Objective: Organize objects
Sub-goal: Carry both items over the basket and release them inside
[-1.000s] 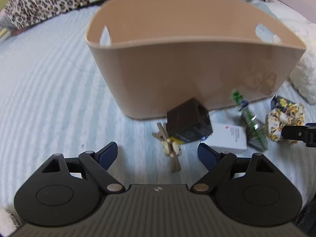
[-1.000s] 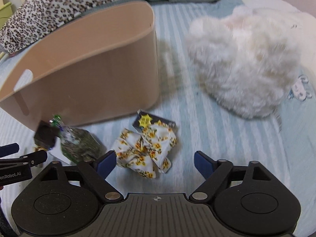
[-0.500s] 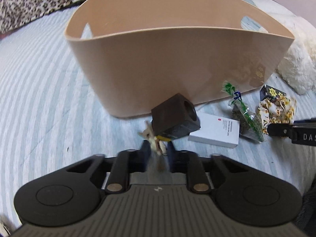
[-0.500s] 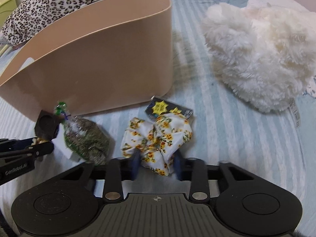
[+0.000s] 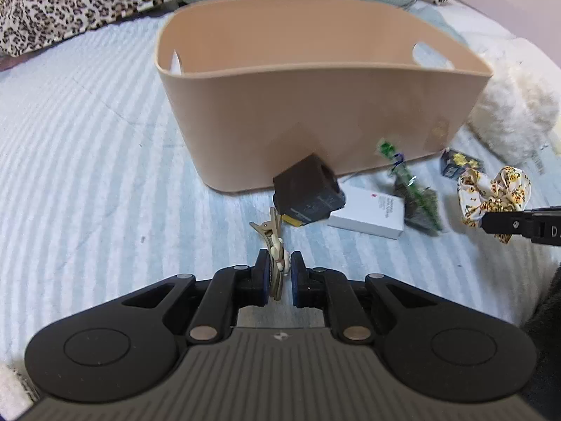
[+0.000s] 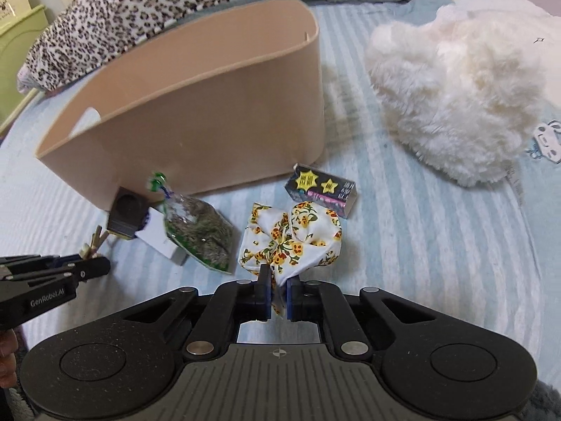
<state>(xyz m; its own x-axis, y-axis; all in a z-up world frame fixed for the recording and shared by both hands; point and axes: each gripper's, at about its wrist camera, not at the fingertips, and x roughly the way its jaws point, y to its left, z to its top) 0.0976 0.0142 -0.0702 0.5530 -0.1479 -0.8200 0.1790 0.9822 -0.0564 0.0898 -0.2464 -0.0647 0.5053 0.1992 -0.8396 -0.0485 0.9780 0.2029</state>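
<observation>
The left gripper (image 5: 280, 273) pinches a hair clip (image 5: 275, 235) at the middle of the frame, below the tan basket (image 5: 315, 119). The right gripper (image 6: 278, 293) pinches a flowery scrunchie (image 6: 291, 238) at the frame's middle.

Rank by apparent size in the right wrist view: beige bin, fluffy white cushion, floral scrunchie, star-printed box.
1. beige bin
2. fluffy white cushion
3. floral scrunchie, though nearness enlarges it
4. star-printed box
</observation>
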